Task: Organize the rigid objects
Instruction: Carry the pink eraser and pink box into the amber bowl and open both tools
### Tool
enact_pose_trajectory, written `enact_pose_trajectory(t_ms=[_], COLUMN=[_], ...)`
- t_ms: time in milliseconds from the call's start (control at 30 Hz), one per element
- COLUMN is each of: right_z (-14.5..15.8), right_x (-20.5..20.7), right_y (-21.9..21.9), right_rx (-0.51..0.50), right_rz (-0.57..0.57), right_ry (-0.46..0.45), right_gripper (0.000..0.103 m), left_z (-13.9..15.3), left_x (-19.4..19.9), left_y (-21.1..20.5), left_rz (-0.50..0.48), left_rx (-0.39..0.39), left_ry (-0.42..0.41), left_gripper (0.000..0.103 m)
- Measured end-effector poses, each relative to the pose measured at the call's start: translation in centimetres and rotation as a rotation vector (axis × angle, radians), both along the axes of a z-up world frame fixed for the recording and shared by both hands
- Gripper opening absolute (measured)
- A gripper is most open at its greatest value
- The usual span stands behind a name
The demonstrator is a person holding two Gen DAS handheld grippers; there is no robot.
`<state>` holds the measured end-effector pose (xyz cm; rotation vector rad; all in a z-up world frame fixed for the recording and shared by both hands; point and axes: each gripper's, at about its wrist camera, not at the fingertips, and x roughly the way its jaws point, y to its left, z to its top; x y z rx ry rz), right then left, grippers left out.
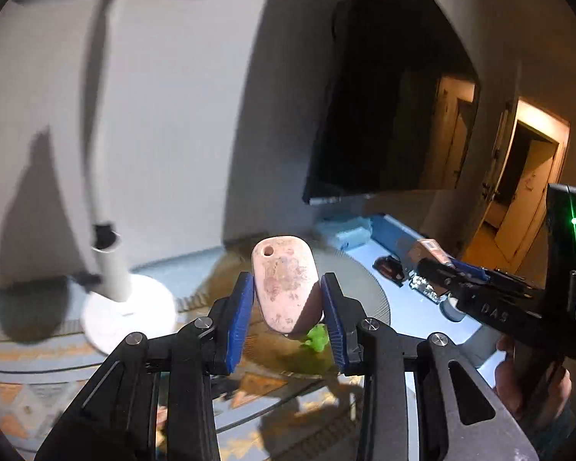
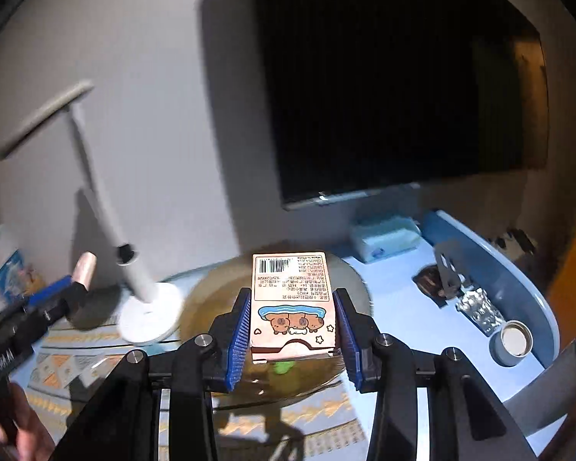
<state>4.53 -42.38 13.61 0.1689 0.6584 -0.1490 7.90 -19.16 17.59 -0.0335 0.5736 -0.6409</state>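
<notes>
My left gripper [image 1: 288, 317] is shut on a pink oval stone-like piece [image 1: 284, 288] with a small hole at its top, held above a round glass plate [image 1: 359, 284]. My right gripper [image 2: 292, 324] is shut on a small pink carton [image 2: 291, 299] printed with cartoon animals and a barcode, held above the same glass plate [image 2: 207, 292]. A small green object [image 1: 318, 340] lies on the plate under both grippers; it also shows in the right wrist view [image 2: 282, 367]. The right gripper shows in the left wrist view [image 1: 460, 272], and the left gripper in the right wrist view [image 2: 76, 280].
A white desk lamp [image 1: 111, 269] stands left of the plate. A blue tray [image 2: 518, 288] at the right holds a foil pack [image 2: 480, 309], a round tin [image 2: 512, 342] and a dark item [image 2: 430, 282]. A dark screen [image 2: 395, 77] stands behind. A light-blue box [image 2: 384, 236] sits beneath it.
</notes>
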Motion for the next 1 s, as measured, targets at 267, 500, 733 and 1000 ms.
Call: enact_pose_trajectory(t_ms=[267, 500, 733, 1000], right_z=[-7.1, -9.1, -9.3, -6.0], right_x=[4.3, 4.5, 4.8, 2.4], right_y=[-1.1, -1.0, -1.8, -1.6], right_rx=[0.008, -0.018, 0.002, 0.035], right_rz=[0.003, 0.018, 0.003, 0.004], right_ry=[0.257, 0.309, 0.321, 0.223], right_gripper=[0.041, 0.041, 0.048, 0.052], left_z=[-7.9, -9.7, -9.8, -5.6], left_x=[3.7, 4.2, 4.6, 1.9], left_y=[-6.4, -8.1, -7.1, -3.4], left_rz=[-0.027, -0.040, -0.039, -0.009], left_rx=[0.113, 0.144, 0.076, 0.018], left_ry=[0.205, 0.235, 0.306, 0.194], left_gripper=[0.033, 0.033, 0.082, 0.082])
